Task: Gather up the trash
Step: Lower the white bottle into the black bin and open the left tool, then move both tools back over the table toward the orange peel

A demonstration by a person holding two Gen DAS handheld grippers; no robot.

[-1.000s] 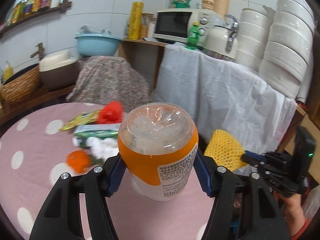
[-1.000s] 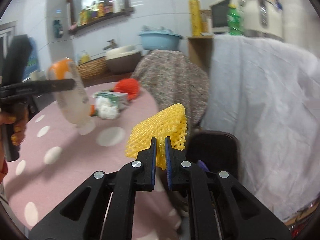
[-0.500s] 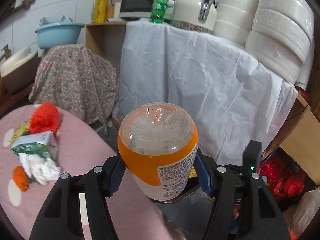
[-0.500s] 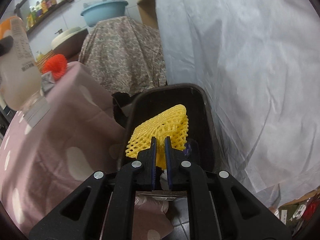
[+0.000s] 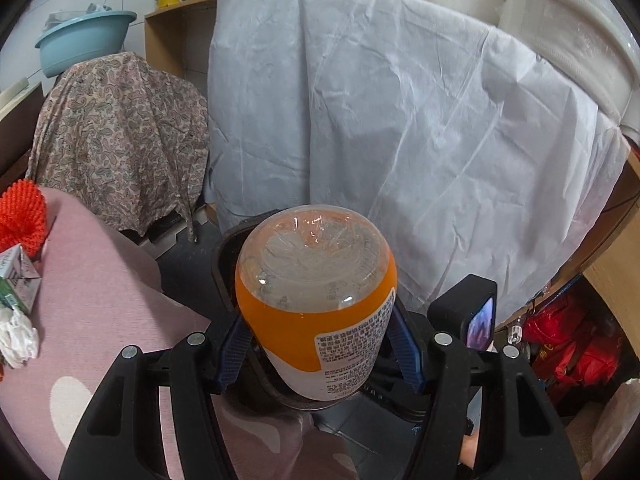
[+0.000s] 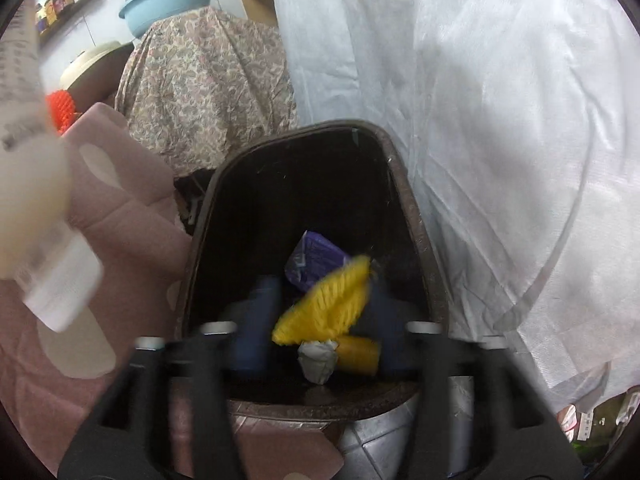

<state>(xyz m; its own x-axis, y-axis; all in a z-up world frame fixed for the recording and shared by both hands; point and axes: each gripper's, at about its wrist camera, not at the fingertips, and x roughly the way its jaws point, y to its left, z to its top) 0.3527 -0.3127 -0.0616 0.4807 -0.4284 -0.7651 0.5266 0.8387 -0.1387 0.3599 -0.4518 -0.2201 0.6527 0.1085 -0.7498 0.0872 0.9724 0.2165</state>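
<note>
The left gripper [image 5: 320,354] clamps the light, slippery bottle [image 5: 316,300] at mid-body, while the right gripper [image 6: 320,320] fingers are opening, dropping soft yellow foam net [image 6: 324,306] into the bin [image 6: 416,216].

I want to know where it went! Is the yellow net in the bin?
Going in: the yellow net hangs loose, blurred, over the dark bin.

Right gripper [image 6: 316,344] opening, yellow foam net [image 6: 324,308] loose over the dark bin [image 6: 416,216].

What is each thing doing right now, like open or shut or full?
Bottle: clamped in left gripper, above the bin.
Yellow foam net: loose, dropping into bin.
Right gripper: jaws opening, pads off the net.
Bin: open, some trash inside.
</note>
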